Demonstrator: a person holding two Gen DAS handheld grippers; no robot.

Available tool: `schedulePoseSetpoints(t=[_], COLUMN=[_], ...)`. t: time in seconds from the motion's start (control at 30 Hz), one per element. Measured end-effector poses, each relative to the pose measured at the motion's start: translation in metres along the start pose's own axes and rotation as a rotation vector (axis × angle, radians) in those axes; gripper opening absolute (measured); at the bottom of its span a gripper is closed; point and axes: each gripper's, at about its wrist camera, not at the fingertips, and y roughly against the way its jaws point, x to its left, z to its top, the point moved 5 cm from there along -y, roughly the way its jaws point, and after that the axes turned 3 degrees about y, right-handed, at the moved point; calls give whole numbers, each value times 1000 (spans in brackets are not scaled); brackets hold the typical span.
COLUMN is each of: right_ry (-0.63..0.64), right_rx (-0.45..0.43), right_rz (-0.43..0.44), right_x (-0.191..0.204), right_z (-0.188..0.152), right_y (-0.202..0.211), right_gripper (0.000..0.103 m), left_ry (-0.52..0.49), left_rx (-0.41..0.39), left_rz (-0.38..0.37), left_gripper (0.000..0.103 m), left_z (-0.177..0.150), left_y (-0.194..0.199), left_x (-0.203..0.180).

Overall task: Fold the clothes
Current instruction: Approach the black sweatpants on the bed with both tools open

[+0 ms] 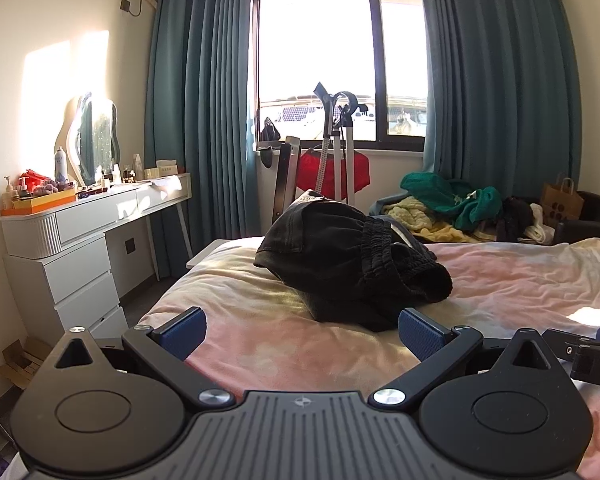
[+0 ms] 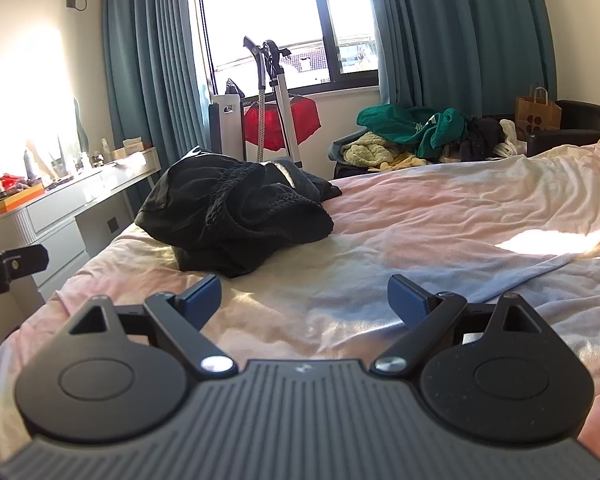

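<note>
- One heap of black clothing (image 1: 352, 264), soft knit and woven fabric with a ribbed elastic band showing, bunched near the left edge of the bed covered in a pink-and-cream rumpled sheet (image 1: 520, 280).
- Not folded flat now; lumped high, layers tucked under one another, how many garments impossible to tell.
- Left gripper (image 1: 302, 334) with blue pads spread wide, holding nothing, low over the sheet just short of the heap.
- Right gripper (image 2: 304, 302) likewise spread wide and empty, over bare sheet, heap ahead and to its left.
- Likely light, limp and floppy: no stiffness to keep a shape, prone to sag and drag along the sheet when lifted.
- Ribbed elastic band (image 1: 374, 246) probably the best hold: thicker, grippy, a clear edge. Thin single layers apt to slip from the pads.
- Two separated holds along one edge likely needed to shake the fabric open.
- Further pile of green and yellow clothes (image 1: 444, 204) beyond the bed, well apart.
</note>
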Motion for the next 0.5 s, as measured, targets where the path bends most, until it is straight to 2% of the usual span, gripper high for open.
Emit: schedulePoseSetpoints(t=[0.27, 0.33, 0.5], right_ry=[-4, -5, -12], right_rx=[2, 3, 1], right_rz=[10, 13, 32], right_x=[0, 0, 1], right_z=[-1, -2, -2], right_y=[1, 1, 1], right_gripper=[91, 91, 91], left_ry=[-27, -10, -23], left_rx=[-12, 0, 6], left_rz=[11, -4, -20], left_gripper=[103, 103, 103], left_z=[-5, -1, -3], left_y=[10, 0, 1], left_x=[-9, 1, -3])
